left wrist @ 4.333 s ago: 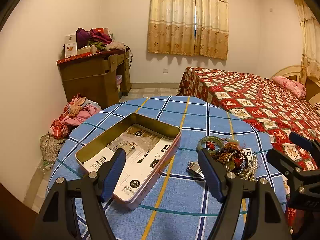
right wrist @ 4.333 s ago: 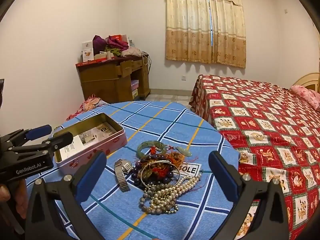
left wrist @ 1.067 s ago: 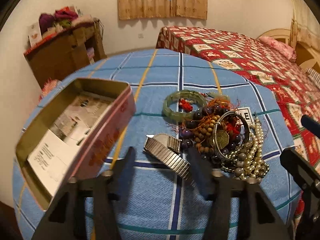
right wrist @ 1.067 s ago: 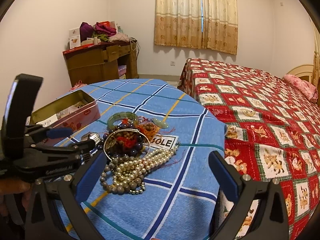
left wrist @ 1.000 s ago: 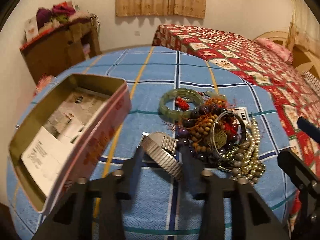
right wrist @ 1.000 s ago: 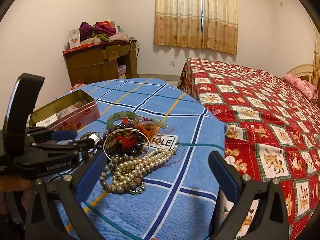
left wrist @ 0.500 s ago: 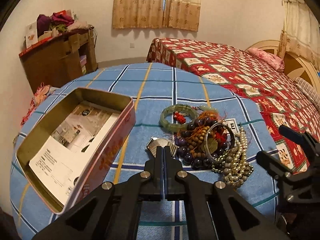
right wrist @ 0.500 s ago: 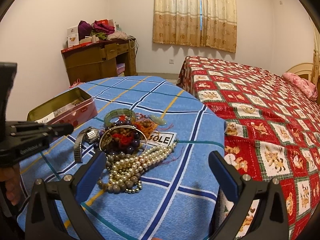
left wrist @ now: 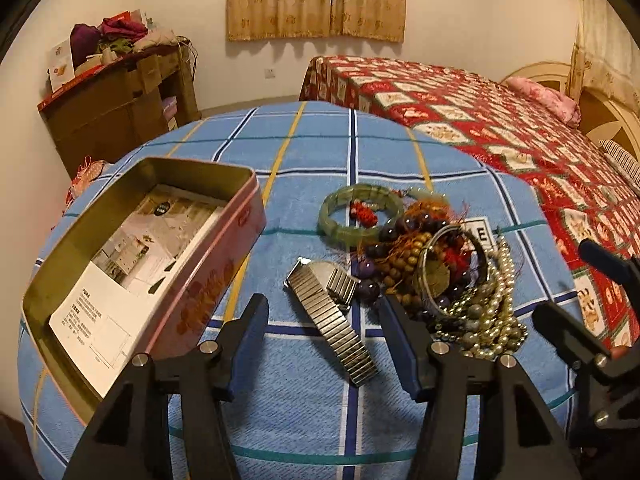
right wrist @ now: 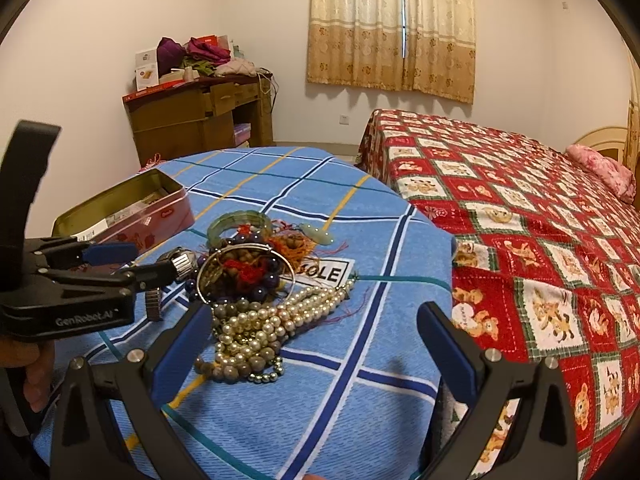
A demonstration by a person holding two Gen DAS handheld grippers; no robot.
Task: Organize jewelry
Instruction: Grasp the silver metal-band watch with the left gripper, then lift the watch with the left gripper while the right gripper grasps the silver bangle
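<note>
An open pink tin (left wrist: 132, 264) with a leaflet inside sits at the left of the round table (left wrist: 320, 152). A metal watch (left wrist: 332, 312) lies on the blue cloth, its band between my left gripper's (left wrist: 326, 320) open fingers. Beside it is a heap: green jade bangle (left wrist: 360, 216), dark beads, silver bangle (left wrist: 452, 272), pearl strands (left wrist: 488, 312). My right gripper (right wrist: 316, 328) is open and empty, just short of the pearls (right wrist: 272, 324). The left gripper (right wrist: 104, 268) also shows in the right wrist view.
The table edge drops off to the right toward a bed (right wrist: 520, 208) with a red patterned cover. A wooden desk (right wrist: 200, 116) with clothes stands by the far wall. The right gripper (left wrist: 600, 320) shows at the right of the left wrist view.
My left gripper closed on the watch band and lifted it half a second ago; now it has opened, and the watch lies on the cloth. The right gripper has barely moved.
</note>
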